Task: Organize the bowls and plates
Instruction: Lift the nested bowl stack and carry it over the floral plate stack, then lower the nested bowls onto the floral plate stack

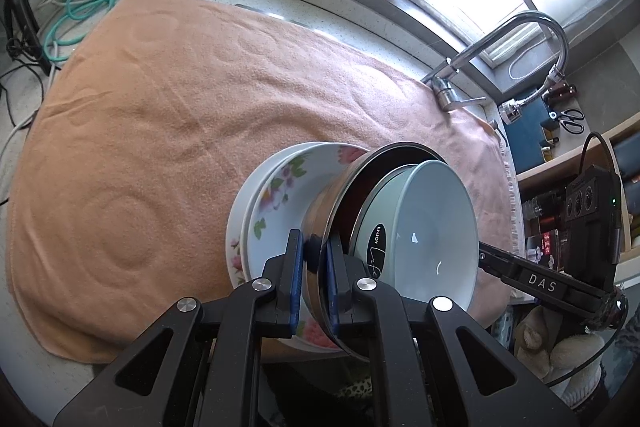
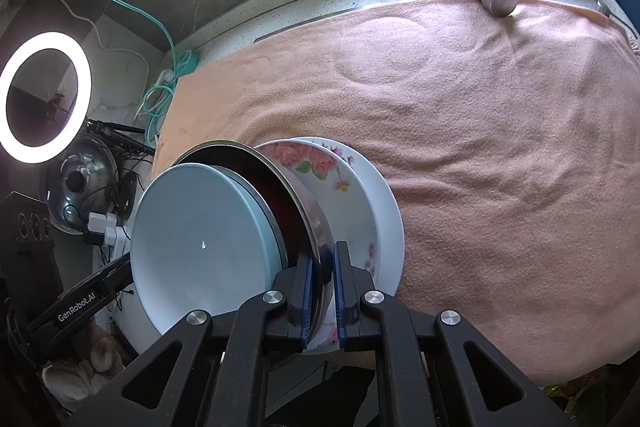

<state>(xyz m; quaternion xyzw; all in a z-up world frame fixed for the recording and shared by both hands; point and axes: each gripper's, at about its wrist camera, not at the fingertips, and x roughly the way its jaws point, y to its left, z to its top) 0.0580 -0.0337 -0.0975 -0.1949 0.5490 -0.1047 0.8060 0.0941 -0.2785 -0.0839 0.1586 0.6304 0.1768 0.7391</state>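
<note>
Both grippers are clamped narrow on opposite sides of the steel bowl's rim: the left gripper with its blue pads on the near wall in its own view, the right gripper the same from the other side. Between them they carry the whole nested stack above the near edge of the towel.

That towel is the largest thing here, spread over the counter up to the faucet, and it is the soft landing place. I judge the step in hand to be lowering the stack onto it. Aim for a flat stretch well inside the edge, not the overhanging border.

Next in size, the plates: a plain white plate under a floral plate. Neither gripper appears to pinch them; they seem to hang on under the bowl, so they could slip if the stack tips further.

The steel bowl is the only thing firmly gripped. Keep both hands level with each other and bring it down evenly, bottom first.

The blue bowl sits loose and tilted inside the steel one. Level the stack before setting down so it does not slide out.

Release only once the plates rest fully on the towel.
</note>
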